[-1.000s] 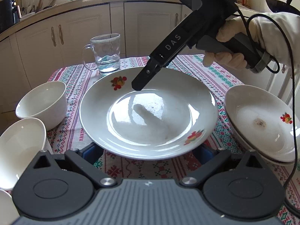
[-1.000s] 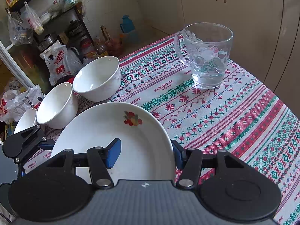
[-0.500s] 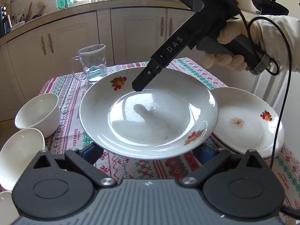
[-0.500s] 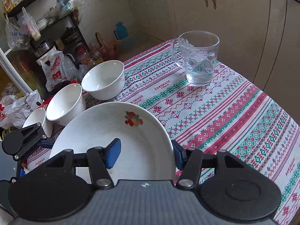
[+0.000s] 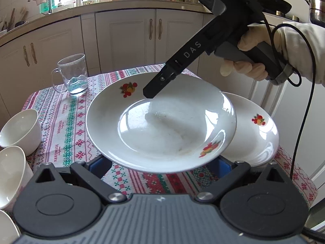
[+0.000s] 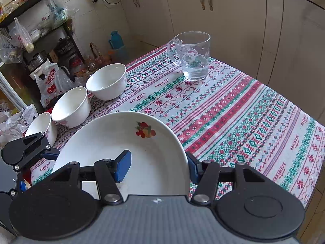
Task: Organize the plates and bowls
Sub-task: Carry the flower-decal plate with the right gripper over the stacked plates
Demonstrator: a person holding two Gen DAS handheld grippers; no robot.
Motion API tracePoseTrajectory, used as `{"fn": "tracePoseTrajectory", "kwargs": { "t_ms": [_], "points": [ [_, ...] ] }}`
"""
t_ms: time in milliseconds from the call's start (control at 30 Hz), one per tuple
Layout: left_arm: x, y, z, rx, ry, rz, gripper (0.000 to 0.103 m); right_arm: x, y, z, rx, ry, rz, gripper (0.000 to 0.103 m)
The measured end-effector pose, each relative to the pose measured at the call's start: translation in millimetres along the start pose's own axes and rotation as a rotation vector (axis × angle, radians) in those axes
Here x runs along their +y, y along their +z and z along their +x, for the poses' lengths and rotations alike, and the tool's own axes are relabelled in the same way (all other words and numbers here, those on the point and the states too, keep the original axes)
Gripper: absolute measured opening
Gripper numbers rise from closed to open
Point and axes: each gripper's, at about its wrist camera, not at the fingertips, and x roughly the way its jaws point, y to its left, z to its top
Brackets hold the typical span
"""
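Facing wrist views, shared plate (image 5: 160,126)

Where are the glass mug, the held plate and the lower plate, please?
glass mug (image 6: 194,59), right wrist view, on its side wall.
held plate (image 5: 154,134), left wrist view, on its well.
lower plate (image 5: 256,134), left wrist view, on its rim.

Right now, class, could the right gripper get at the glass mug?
Probably not yet. Nothing stands between them on the tablecloth, but the right gripper has its jaws shut on the rim of the plate, so it could not take the glass mug until the plate is set down.
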Motion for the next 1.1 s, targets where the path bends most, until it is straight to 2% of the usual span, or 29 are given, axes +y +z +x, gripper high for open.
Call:
{"fn": "tracePoseTrajectory", "kwargs": {
  "t_ms": [600,1100],
  "points": [
    [-47.0,3.2,12.9,0.029,-0.132,0.107,0.100,-17.2,-77.1,-53.6,-0.061,-0.093,0.144,0.063],
    [-57.9,4.0,15.8,0.039,-0.154,0.138,0.100,-27.4,-107.5,-60.8,-0.075,-0.122,0.206,0.063]
  ]
}}
